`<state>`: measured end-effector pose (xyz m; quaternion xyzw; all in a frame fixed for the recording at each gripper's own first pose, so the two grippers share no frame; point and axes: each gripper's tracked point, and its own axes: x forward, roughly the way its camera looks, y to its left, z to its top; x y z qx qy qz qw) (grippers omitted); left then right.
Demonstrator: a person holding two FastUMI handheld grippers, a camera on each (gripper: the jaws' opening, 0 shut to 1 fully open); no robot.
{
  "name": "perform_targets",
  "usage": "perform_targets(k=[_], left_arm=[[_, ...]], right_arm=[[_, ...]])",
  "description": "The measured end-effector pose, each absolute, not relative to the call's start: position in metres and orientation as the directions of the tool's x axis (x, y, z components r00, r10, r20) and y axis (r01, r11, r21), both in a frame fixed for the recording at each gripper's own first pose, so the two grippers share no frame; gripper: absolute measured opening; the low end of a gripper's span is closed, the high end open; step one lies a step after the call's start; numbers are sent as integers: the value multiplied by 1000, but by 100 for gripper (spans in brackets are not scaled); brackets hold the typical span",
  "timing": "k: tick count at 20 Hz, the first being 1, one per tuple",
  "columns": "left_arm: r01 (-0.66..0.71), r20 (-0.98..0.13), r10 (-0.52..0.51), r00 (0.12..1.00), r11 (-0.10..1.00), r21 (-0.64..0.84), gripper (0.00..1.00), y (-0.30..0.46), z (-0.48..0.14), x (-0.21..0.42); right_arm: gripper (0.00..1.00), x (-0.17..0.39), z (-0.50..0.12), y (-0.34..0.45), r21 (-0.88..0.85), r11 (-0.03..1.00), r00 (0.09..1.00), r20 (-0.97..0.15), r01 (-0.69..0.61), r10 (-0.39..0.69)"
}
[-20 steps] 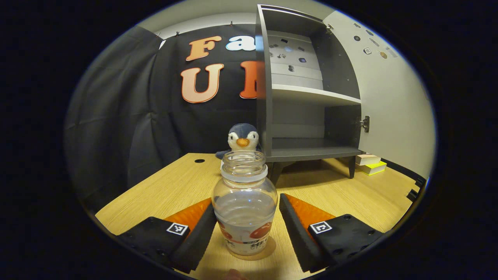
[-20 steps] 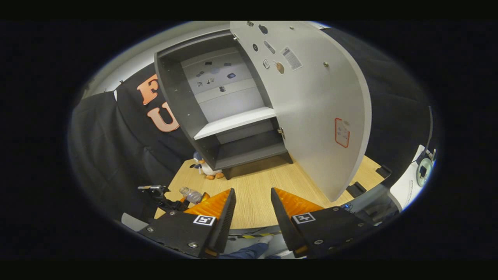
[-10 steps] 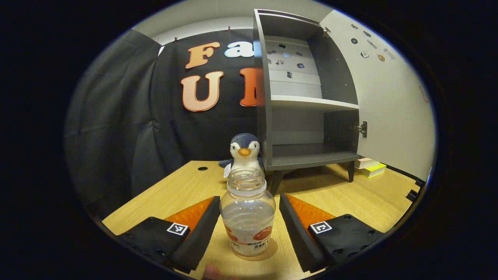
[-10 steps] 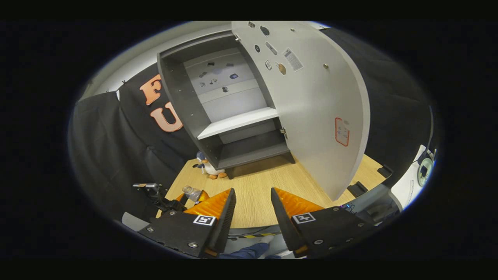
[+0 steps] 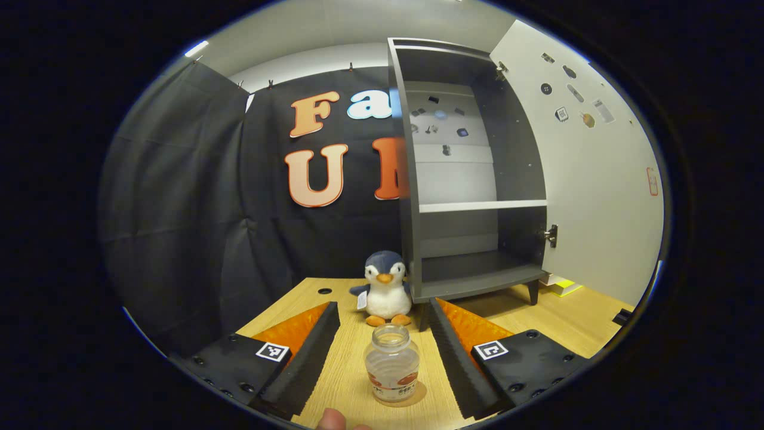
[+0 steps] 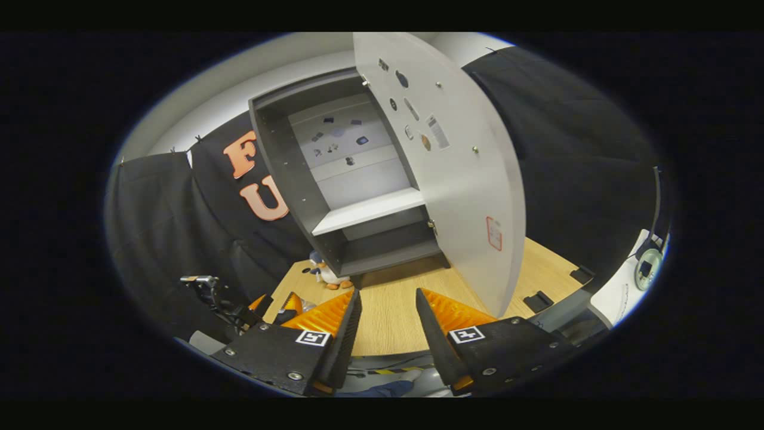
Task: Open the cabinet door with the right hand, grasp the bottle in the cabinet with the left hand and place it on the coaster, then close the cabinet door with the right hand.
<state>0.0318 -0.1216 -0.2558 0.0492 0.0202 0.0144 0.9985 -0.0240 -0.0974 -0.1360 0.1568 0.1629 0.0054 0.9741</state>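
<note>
Now uncapped, the clear bottle [image 5: 391, 370] stands upright on the coaster [image 5: 412, 399], between the left tool's [image 5: 382, 352] spread fingers.

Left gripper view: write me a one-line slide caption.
Open left hand-held gripper behind the uncapped bottle standing on its coaster, with the plush penguin and the open cabinet beyond.

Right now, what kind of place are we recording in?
Most likely a staged data-collection booth, not a real home. A small cabinet stands on a wooden table hung round with black cloth, with a toy penguin beside a bottle on a coaster.
</note>
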Motion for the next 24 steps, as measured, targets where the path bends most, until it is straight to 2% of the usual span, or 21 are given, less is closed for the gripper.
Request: perform_targets(k=[6,14,17,23,24], left_arm=[[28,1,-28,1000,998,64,97,-154,-173,19],[78,40,-80,996,996,54,97,-178,-105,11],[71,51,-74,996,996,58,96,-179,-90,13],[48,59,-54,997,995,90,96,-180,-79,17],[46,55,-51,997,995,92,96,-179,-80,18]], right_arm=[[58,-41,-84,-138,311,950,981,-192,43,19],[60,-40,-22,-248,230,967,993,-61,112,-100],[60,-19,-16,-271,230,968,995,-51,99,-89],[67,22,-26,-278,213,976,998,-53,33,-22],[59,23,-27,-278,198,980,998,-56,34,-24]])
